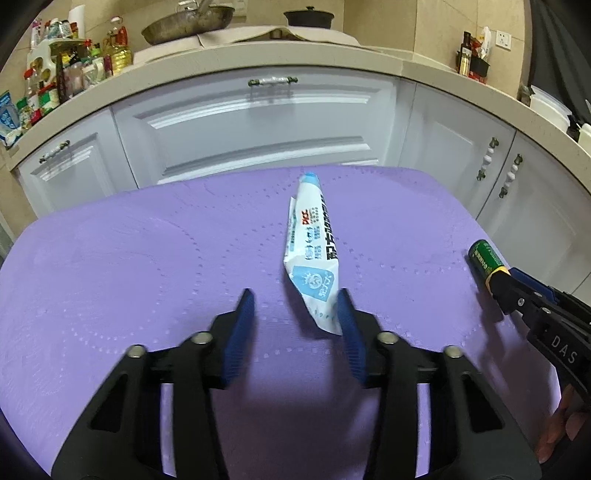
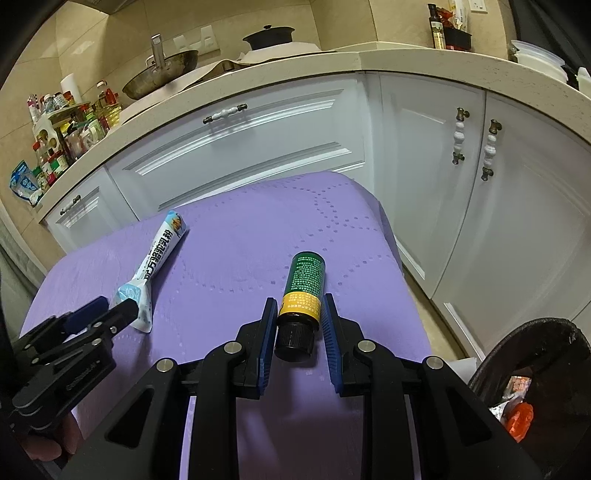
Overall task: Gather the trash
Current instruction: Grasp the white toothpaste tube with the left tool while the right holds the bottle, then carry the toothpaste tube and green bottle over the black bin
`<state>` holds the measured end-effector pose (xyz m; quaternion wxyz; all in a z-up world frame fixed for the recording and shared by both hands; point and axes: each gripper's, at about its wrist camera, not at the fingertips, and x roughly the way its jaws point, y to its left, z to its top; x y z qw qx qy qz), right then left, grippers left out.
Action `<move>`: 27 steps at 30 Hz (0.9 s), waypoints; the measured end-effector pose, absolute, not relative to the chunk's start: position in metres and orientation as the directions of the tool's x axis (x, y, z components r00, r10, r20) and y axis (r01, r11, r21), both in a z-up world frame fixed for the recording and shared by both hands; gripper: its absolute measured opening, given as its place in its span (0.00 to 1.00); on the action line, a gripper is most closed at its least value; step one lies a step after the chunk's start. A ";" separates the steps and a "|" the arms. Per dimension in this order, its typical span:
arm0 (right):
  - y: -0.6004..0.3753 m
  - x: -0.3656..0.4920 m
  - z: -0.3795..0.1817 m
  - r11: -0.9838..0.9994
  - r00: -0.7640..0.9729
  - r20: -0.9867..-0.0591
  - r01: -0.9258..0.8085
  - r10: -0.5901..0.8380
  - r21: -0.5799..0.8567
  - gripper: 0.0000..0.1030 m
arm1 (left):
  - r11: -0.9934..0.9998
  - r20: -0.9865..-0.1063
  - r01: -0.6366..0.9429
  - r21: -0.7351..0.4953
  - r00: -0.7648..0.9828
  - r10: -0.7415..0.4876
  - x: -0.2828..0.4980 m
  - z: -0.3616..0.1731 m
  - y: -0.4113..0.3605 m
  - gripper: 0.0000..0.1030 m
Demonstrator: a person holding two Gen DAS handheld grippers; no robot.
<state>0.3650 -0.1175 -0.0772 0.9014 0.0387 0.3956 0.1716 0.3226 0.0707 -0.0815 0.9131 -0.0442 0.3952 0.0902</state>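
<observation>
A white and blue crumpled tube (image 1: pixel 312 251) lies on the purple table cover (image 1: pixel 147 258), cap end pointing away. Its flat crimped end sits between the fingers of my left gripper (image 1: pixel 295 306), leaning against the right pad while the left pad stands apart from it; the jaws are open. In the right wrist view the tube (image 2: pixel 159 258) lies at the left with the left gripper (image 2: pixel 114 308) at its near end. My right gripper (image 2: pixel 300 310) is shut on a small green bottle (image 2: pixel 304 275) at its yellow band, black cap towards the camera. The bottle (image 1: pixel 485 260) and right gripper (image 1: pixel 504 288) also show at the right edge of the left wrist view.
A black bin (image 2: pixel 517 332) holding some trash stands low at the right of the table. White kitchen cabinets (image 1: pixel 258 122) run close behind the table, under a counter crowded with bottles (image 1: pixel 74 66) and a wok (image 1: pixel 188 22). A hand shows at the lower right (image 1: pixel 557 424).
</observation>
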 end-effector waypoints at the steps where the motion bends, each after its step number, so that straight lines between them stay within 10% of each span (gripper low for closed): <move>1: -0.117 0.365 -0.078 0.938 0.626 -0.701 -0.279 0.341 0.207 0.25 | 0.981 -0.737 -0.193 -0.017 0.665 0.118 0.325 -0.084 0.071 0.28; 9: -0.116 0.365 -0.078 0.939 0.631 -0.699 -0.279 0.336 0.199 0.25 | 0.983 -0.729 -0.179 -0.047 0.679 0.089 0.321 -0.082 0.075 0.05; 27: -0.118 0.333 -0.067 0.941 0.650 -0.686 -0.289 0.328 0.177 0.25 | 0.976 -0.705 -0.206 -0.073 0.703 0.096 0.265 -0.064 0.090 0.02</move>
